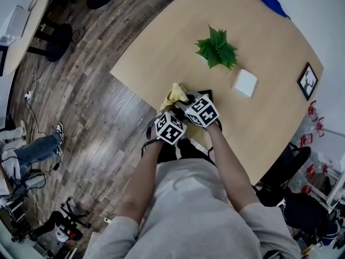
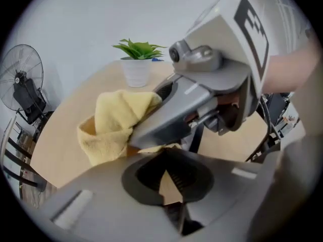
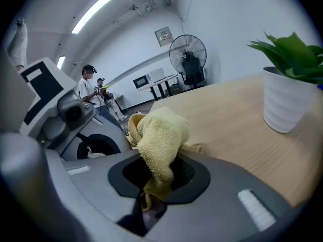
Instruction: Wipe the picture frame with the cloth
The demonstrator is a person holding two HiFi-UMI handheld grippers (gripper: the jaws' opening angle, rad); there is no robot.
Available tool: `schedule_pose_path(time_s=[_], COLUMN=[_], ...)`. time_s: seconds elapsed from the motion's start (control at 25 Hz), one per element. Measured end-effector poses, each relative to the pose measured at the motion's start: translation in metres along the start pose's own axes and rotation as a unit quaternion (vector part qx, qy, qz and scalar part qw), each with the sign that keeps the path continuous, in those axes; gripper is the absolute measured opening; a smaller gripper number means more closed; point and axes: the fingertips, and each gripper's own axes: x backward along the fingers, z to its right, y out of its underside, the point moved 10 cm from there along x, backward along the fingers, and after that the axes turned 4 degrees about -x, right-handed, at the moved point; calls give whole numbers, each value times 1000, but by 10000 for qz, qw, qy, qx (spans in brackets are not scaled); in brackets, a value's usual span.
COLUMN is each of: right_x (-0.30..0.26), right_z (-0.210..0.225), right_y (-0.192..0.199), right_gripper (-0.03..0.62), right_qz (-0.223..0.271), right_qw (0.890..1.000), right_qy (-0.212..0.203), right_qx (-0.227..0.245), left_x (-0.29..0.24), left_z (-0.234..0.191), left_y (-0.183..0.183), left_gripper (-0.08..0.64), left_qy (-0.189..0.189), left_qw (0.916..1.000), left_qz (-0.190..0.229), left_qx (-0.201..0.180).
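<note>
The right tongs (image 3: 151, 198) are clamped on the soft, light, easily bunched yellow cloth (image 3: 159, 132) above the desk (image 1: 161, 47), just beside the dark picture frame (image 1: 207, 94), a rigid, probably fragile item best steadied at its edge by the almost closed, apparently empty left tongs (image 2: 169, 185).

Light: we are seeing bright, even indoor light from ceiling strips (image 3: 93, 11); shadows soft; edges bending, corners darkening; cloth (image 3: 159, 135) sharp, foreground blurring.
</note>
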Motion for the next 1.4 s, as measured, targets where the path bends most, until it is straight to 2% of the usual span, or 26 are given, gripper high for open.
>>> schedule_pose_path(time_s=[0.12, 0.32, 0.72, 1.08, 1.4], right_x=[-3, -5, -3, 14, 29], right_z=[2, -2, -8, 2, 15], right_y=[-1, -4, 3, 16, 25], right_gripper=[64, 64, 64, 63, 64], right_qz=[-192, -424, -734, -866, -866], right_qw=[9992, 9968, 9913, 9874, 9868], right_qy=[7, 66, 361, 567, 738], right_qx=[352, 670, 1035, 1194, 1152], left_x=[1, 0, 1, 1, 1], left_z=[-1, 0, 2, 1, 1], left_y=[0, 0, -2, -2, -2], left_gripper=[52, 52, 52, 52, 52], left_qy=[-47, -63, -192, -195, -225], left_qw=[10000, 10000, 9997, 9996, 9996], left_qz=[8, -17, -89, -71, -60], left_qx=[-11, 25, 98, 191, 188])
